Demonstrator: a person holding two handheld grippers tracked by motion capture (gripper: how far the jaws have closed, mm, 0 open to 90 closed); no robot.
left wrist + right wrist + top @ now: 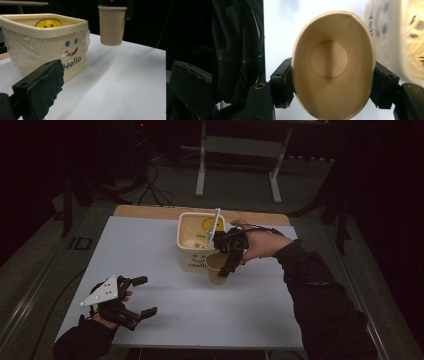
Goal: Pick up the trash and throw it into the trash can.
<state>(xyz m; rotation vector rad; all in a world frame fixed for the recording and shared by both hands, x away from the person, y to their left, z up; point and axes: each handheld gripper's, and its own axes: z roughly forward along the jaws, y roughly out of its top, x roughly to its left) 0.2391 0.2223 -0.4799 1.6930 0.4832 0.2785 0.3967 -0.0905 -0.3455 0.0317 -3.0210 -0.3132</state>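
Beside the tub (pixel 197 242), the right gripper (pixel 227 260) was black, on a hand (pixel 260 245) in a dark sleeve (pixel 320 295). Well away from the tub, the left gripper (pixel 142 295) was black too, with 2 chunky foam-padded jaws and a grey 3-cornered plate dotted with small holes, above another dark sleeve (pixel 80 342).

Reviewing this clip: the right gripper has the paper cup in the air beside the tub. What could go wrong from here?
1. The right gripper squeezes the paper cup into an oval; more pressure could crumple it or let it slip.
2. The cup hangs clear of the table, close beside the cream tub; it could clip the tub's rim.
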